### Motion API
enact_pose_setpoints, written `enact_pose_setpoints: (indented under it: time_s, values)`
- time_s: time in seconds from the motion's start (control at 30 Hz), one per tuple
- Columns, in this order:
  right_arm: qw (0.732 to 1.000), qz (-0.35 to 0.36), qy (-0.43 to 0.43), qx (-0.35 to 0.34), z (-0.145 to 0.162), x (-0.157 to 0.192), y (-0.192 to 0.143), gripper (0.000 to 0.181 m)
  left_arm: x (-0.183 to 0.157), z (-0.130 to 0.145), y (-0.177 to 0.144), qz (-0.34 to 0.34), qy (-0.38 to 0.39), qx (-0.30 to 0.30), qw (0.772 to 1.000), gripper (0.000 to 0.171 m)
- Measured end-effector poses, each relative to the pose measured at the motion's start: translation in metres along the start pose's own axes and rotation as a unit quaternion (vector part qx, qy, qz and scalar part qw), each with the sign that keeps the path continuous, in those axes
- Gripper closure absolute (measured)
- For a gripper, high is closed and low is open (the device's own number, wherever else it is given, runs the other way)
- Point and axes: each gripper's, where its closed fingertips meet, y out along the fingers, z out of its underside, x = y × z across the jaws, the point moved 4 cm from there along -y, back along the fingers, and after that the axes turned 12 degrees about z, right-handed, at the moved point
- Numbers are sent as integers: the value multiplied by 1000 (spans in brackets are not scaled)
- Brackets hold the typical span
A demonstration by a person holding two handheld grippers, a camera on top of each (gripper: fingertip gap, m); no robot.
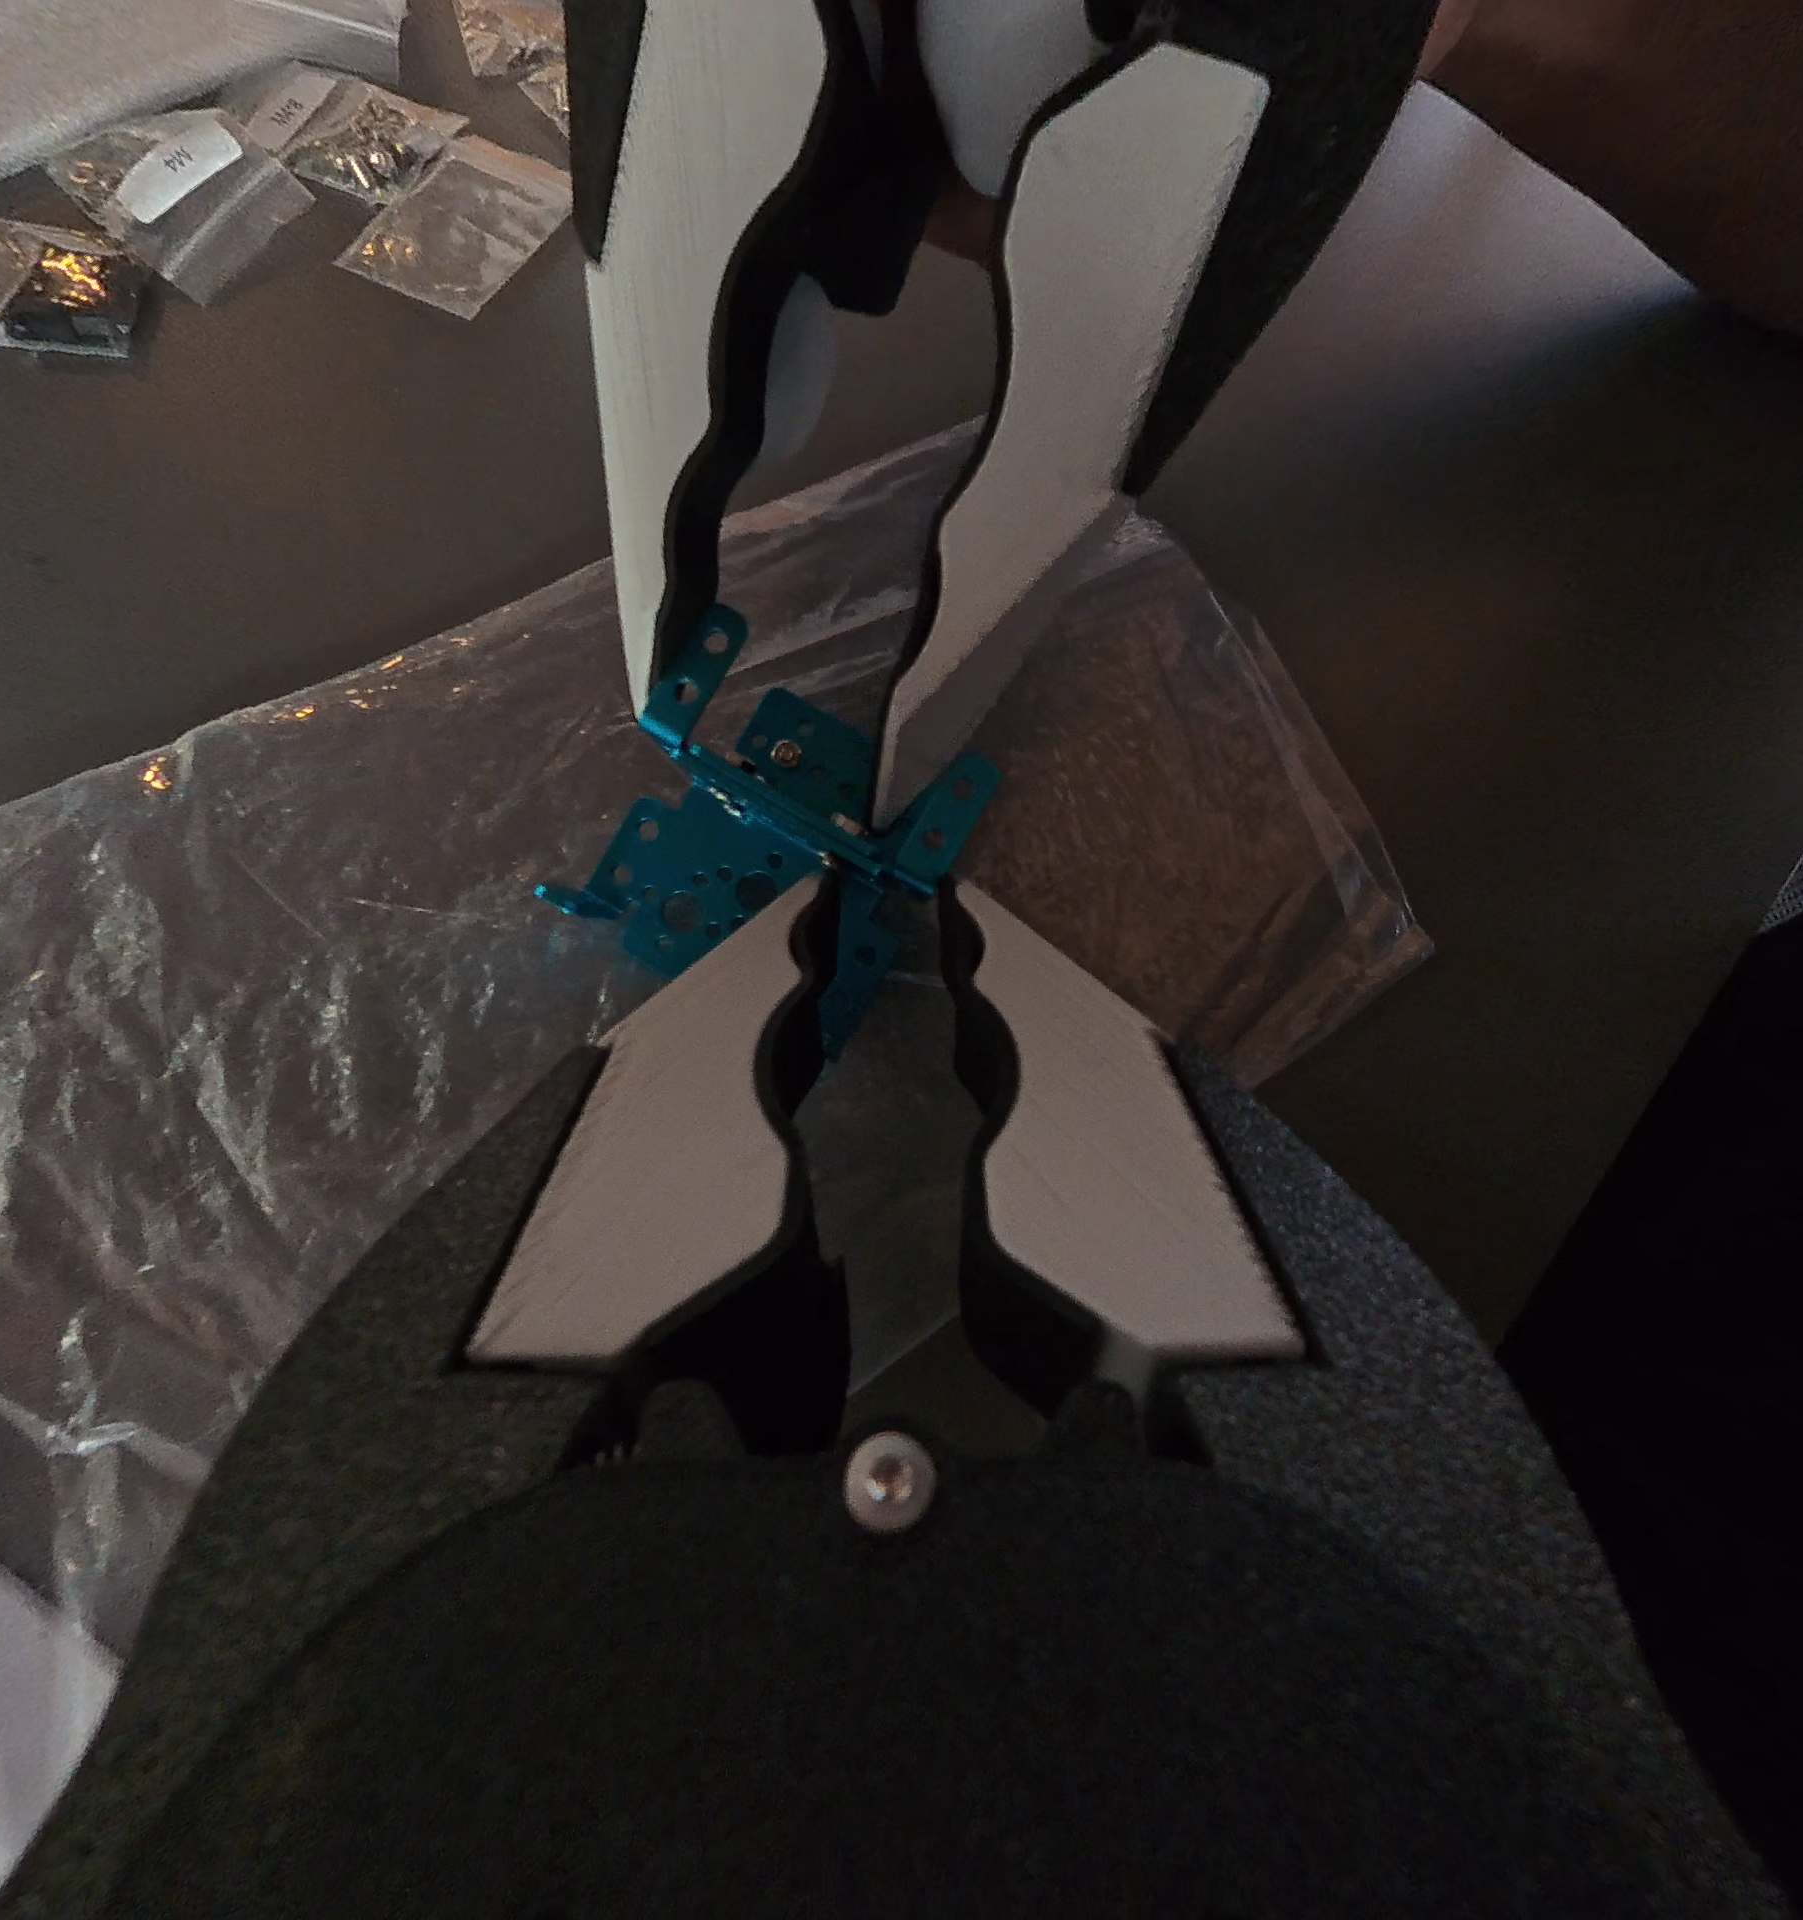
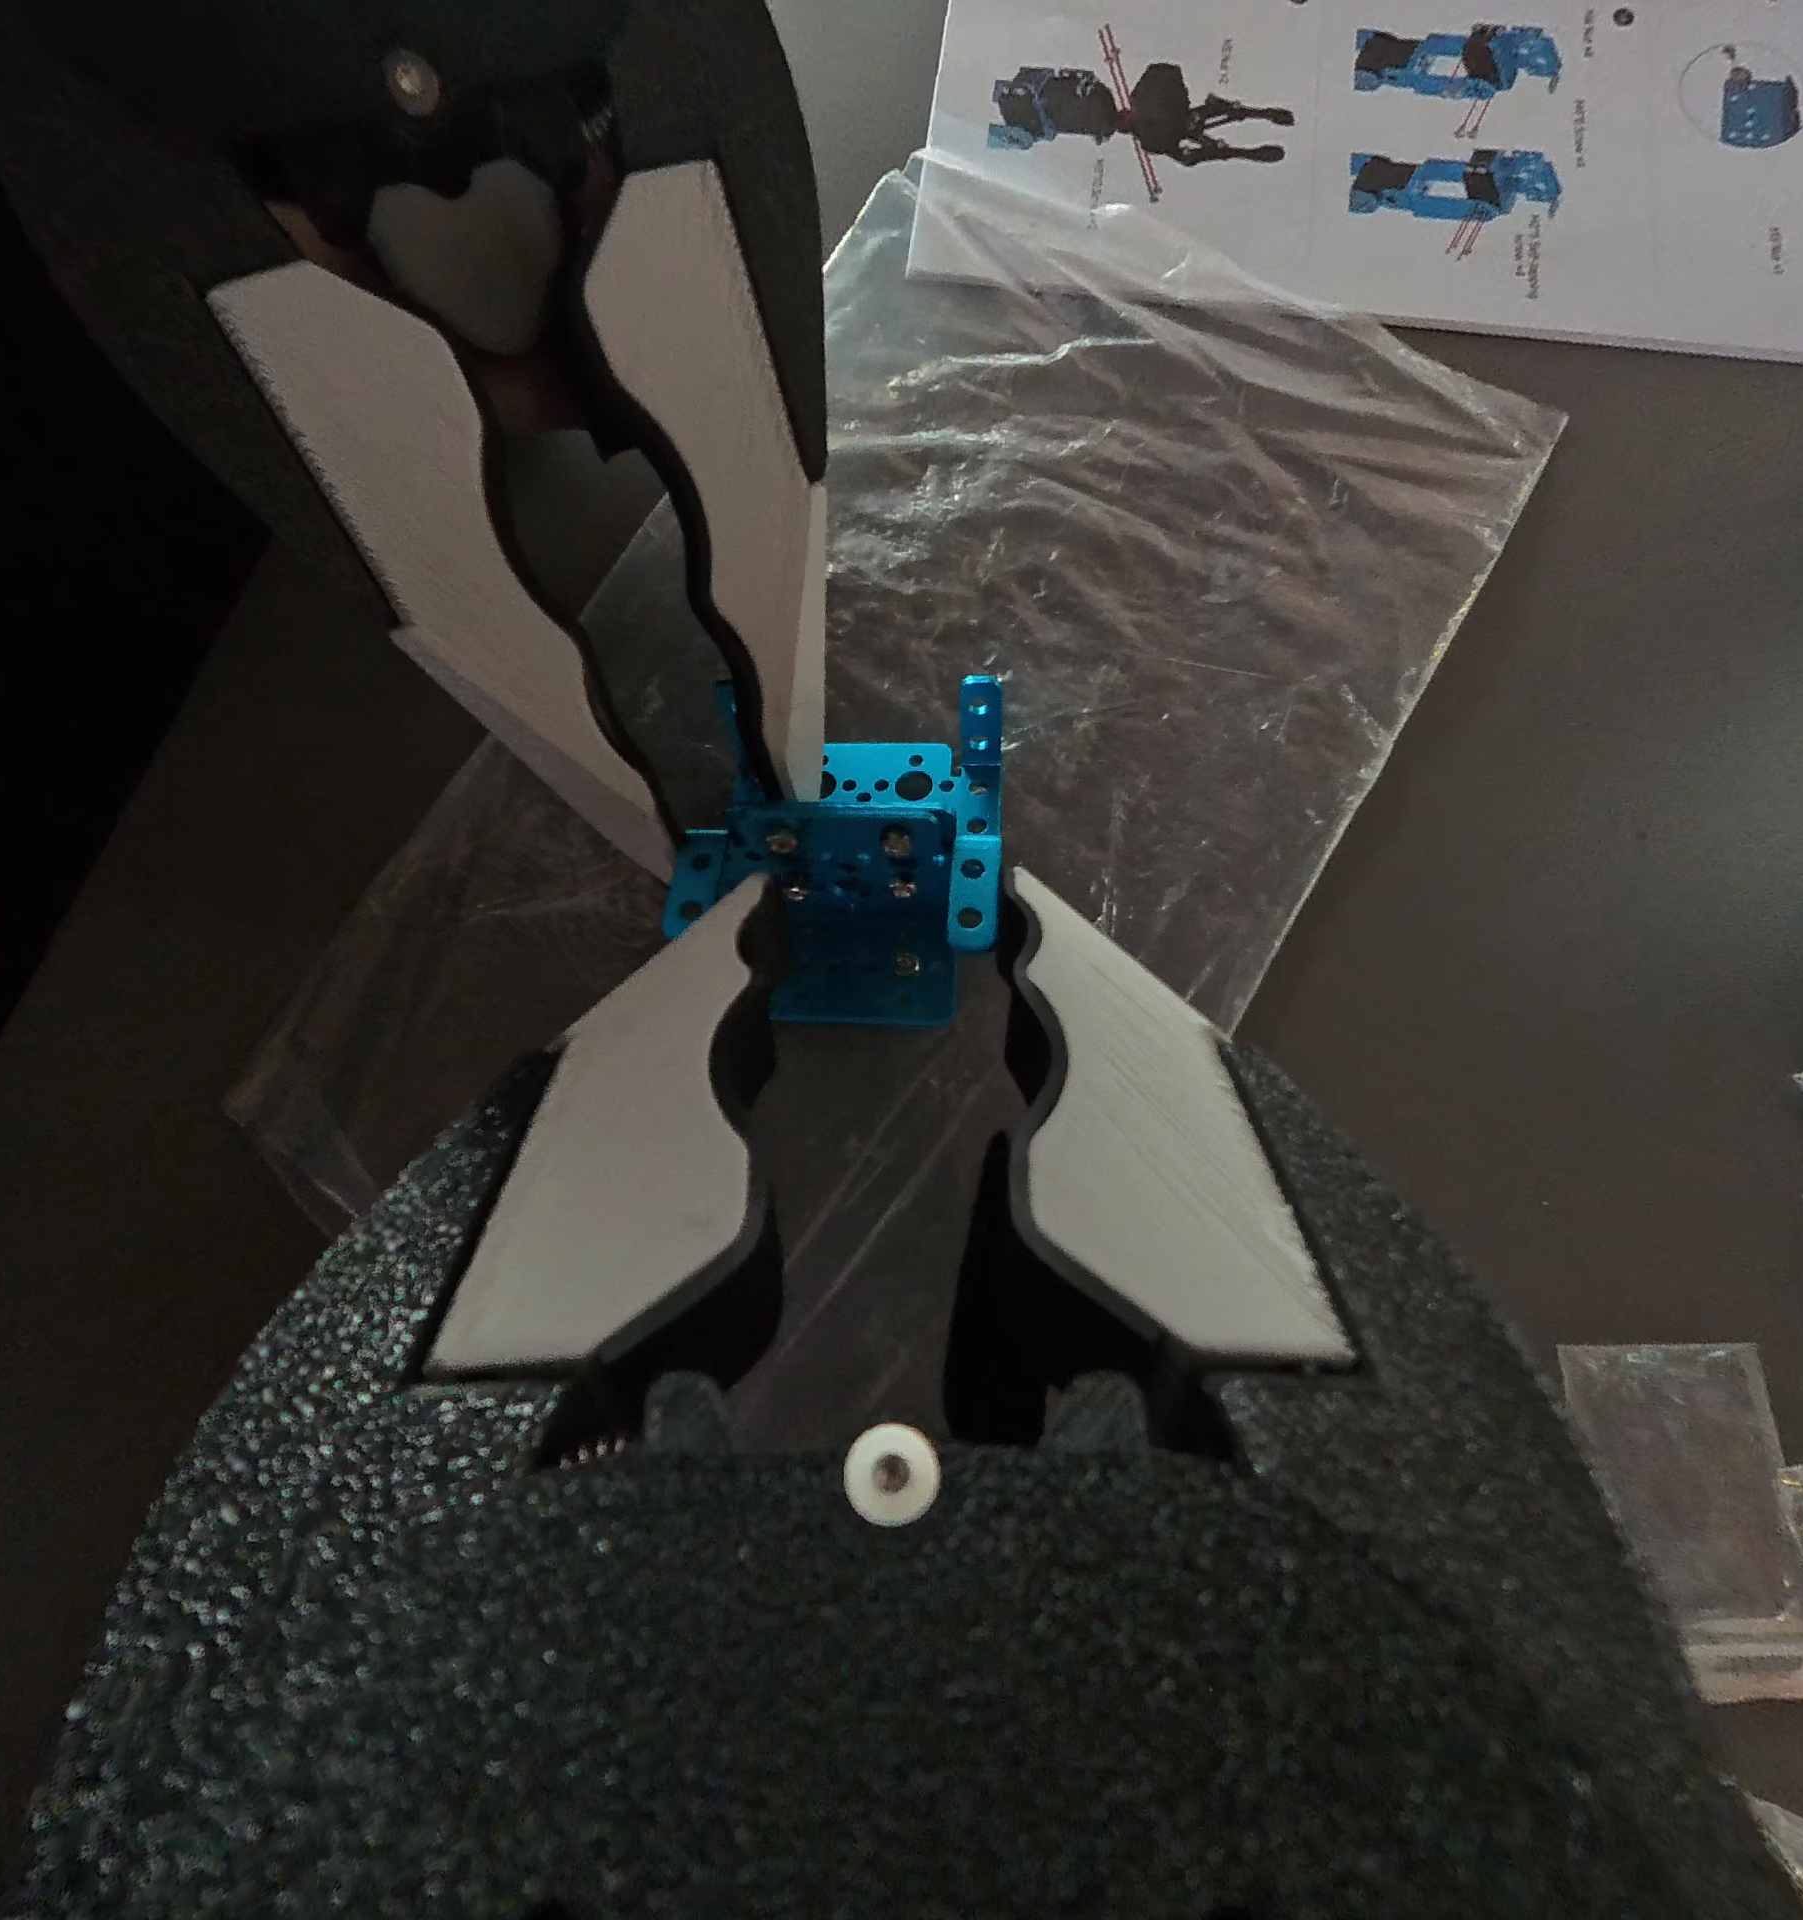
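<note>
Blue bracket assembly (image 1: 772,831) mid-frame, above crinkled plastic bag (image 1: 253,935). Left gripper (image 1: 866,883) pinched on its lower edge, likely steadying. Right gripper (image 2: 886,883) fingers spread around screwed plate, not clamped. Instruction sheet (image 2: 1396,156) upper right.

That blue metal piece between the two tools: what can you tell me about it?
The blue metal bracket assembly looks like anodised plates with bent tabs, drilled with round holes and joined by small screws. It sits above a crinkled clear plastic bag. The left tool pinches one edge; the right tool straddles it, jaws apart.
</note>
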Motion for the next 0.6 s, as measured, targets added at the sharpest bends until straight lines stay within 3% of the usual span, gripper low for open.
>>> enact_pose_setpoints:
  time_s: [0.6]
  values:
    - [1000, -7, 13, 5, 0, -1, 1, 143, 0, 0, 0, 1, 5, 3, 1000, 153]
